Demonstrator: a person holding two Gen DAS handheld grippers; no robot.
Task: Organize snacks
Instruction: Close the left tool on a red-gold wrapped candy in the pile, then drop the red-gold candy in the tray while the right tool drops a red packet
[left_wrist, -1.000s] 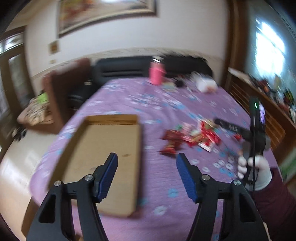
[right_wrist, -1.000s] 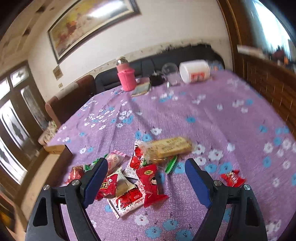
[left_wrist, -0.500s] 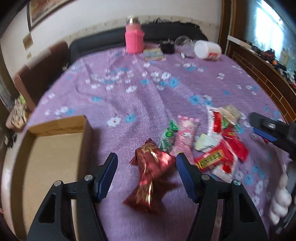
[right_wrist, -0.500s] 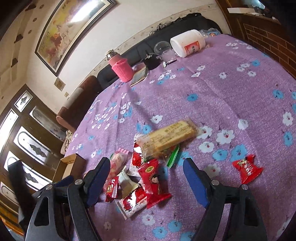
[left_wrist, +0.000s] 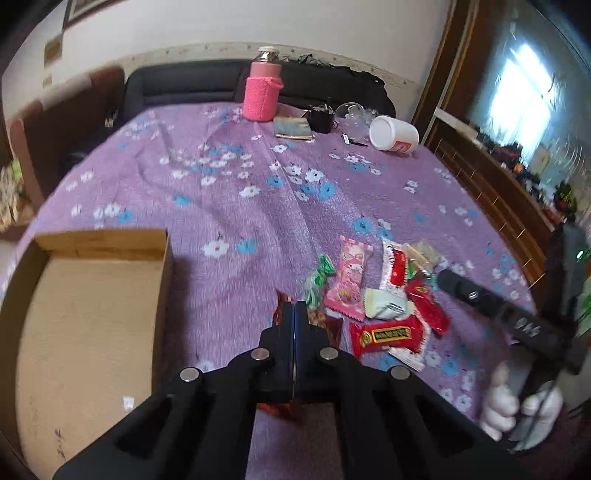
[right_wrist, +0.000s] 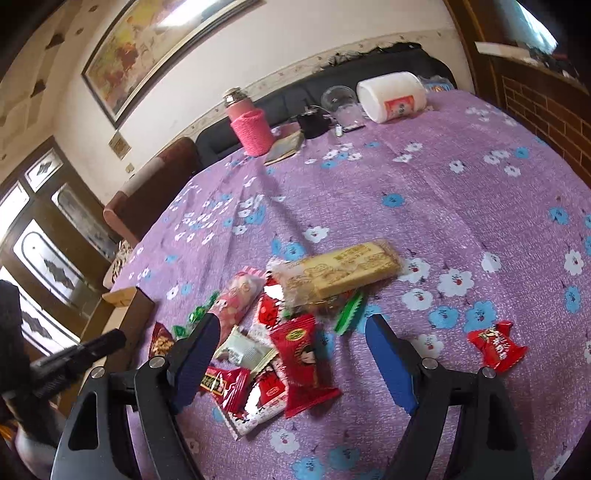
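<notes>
My left tool (left_wrist: 294, 314) is clamped shut on a dark red foil snack packet (left_wrist: 328, 325), whose crinkled ends stick out past the blades and beneath them. Just left of it on the bench (left_wrist: 229, 184), which wears a purple flowered cloth, sits the open cardboard box (left_wrist: 85, 314); I see only one small white scrap on its floor. To the right of my left tool lies the snack pile: a green twisted sweet (left_wrist: 317, 280), a pink character packet (left_wrist: 349, 282), a pale white packet (left_wrist: 386, 304) and a red bar wrapper with yellow lettering (left_wrist: 386, 336). My right tool (right_wrist: 291, 354) hangs with its blue pads spread wide, nothing pressed between them, over a red packet with a printed face (right_wrist: 301, 354) and a red-and-white packet (right_wrist: 262, 402). Beyond it a long biscuit pack (right_wrist: 343, 273) lies across the heap, and one red sweet (right_wrist: 496, 345) rests apart on the cloth to the right. At the far edge stand a pink bottle (left_wrist: 261, 88) and a tipped white tub (left_wrist: 393, 133). A white-gloved hand (left_wrist: 517, 402) grips the right tool's handle.
</notes>
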